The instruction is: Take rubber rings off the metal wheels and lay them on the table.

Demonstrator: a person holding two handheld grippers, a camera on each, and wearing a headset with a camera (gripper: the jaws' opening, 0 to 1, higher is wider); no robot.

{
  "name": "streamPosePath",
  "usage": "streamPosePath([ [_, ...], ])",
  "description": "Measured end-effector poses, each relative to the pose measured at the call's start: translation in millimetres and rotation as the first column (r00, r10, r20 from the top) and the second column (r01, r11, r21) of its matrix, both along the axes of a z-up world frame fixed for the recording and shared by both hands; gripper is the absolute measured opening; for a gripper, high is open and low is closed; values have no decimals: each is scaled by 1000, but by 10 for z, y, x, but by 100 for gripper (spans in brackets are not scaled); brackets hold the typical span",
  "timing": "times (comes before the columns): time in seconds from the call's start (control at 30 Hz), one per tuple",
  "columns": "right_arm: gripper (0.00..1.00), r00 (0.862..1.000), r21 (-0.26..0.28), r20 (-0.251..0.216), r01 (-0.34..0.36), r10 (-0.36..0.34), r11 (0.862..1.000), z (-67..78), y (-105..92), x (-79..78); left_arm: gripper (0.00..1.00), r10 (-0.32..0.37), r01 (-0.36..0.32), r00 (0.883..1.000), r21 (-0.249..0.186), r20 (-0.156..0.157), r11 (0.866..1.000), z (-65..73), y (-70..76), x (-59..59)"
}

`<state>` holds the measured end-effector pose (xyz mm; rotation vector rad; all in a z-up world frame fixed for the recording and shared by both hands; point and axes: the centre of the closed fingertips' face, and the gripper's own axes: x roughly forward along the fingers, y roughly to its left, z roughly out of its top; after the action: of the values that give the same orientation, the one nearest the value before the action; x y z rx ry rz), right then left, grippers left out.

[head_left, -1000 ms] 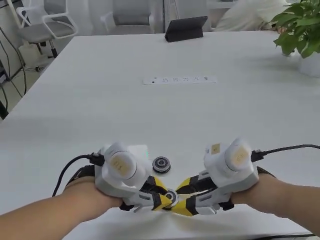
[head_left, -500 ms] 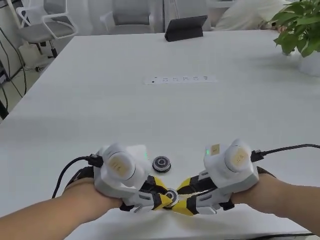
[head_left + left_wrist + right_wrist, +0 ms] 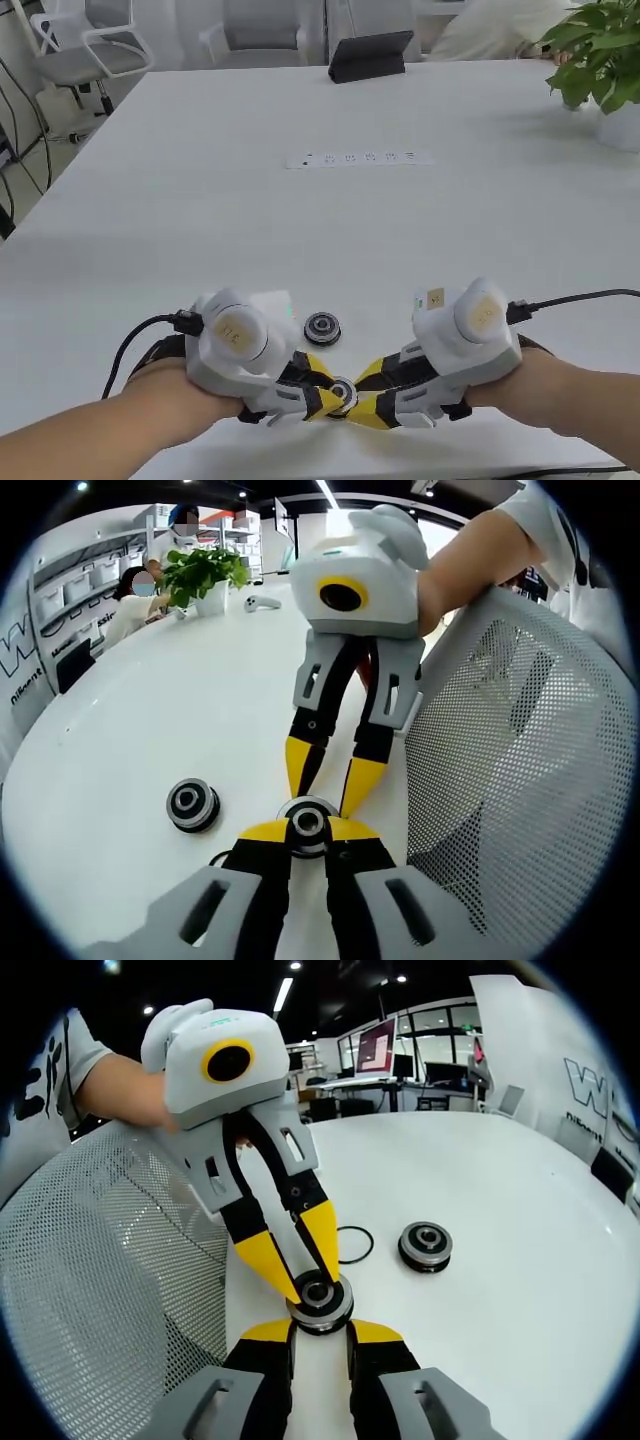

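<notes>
Wheel (image 3: 341,391) held close to table (image 3: 300,220) edge.

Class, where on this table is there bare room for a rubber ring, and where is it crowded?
Free: the stretch between power strip and loose wheel. Crowded: the near edge, where left claw and right claw meet on the gripped wheel.

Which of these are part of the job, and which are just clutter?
Job:
held wheel, gripped by left gripper and right gripper
second wheel on the table
loose rubber ring near it

Lying about:
power strip
tablet
plant
office chair
</notes>
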<state>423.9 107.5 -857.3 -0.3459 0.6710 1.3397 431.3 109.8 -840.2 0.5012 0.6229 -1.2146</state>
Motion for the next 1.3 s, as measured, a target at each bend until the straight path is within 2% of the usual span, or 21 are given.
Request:
streamPosePath([
  [0.27, 16, 1000, -1, 4, -4, 4, 1000, 9, -2, 1, 7, 2, -2, 1000, -4, -3, 1000, 2, 2, 7],
  [0.8, 14, 999, 39, -48, 18, -17, 999, 8, -26, 8, 7, 1, -1, 1000, -8, -5, 1000, 4, -1, 10],
  [0.87, 12, 999, 38, -47, 16, -14, 999, 6, -34, 10, 7, 0, 0, 1000, -9, -5, 1000, 5, 0, 11],
  [0.9, 7, 1000, 16, -27, 14, -14, 1000, -18, -76, 41, 7, 1, -1, 1000, -9, -5, 1000, 6, -1, 11],
  [0.93, 3, 999, 31, -51, 18, -16, 999, -6, -66, 26, 7, 1, -2, 1000, -10, -6, 1000, 6, -1, 12],
  [0.97, 1, 998, 35, -55, 31, -29, 999, -3, -76, 38, 7, 1, -1, 1000, -11, -6, 1000, 7, -2, 13],
  [1.1, 2, 999, 24, -47, 24, -23, 999, -9, -65, 24, 7, 3, -3, 1000, -13, -7, 1000, 7, -5, 16],
  [1.2, 1, 991, 36, -108, 79, -75, 996, -10, -74, 28, 7, 6, -6, 1000, -15, -9, 1000, 8, -7, 17],
  [1.3, 1, 991, 34, -109, 82, -78, 996, -10, -77, 34, 7, 10, -10, 1000, -14, -6, 1000, 7, -8, 23],
])
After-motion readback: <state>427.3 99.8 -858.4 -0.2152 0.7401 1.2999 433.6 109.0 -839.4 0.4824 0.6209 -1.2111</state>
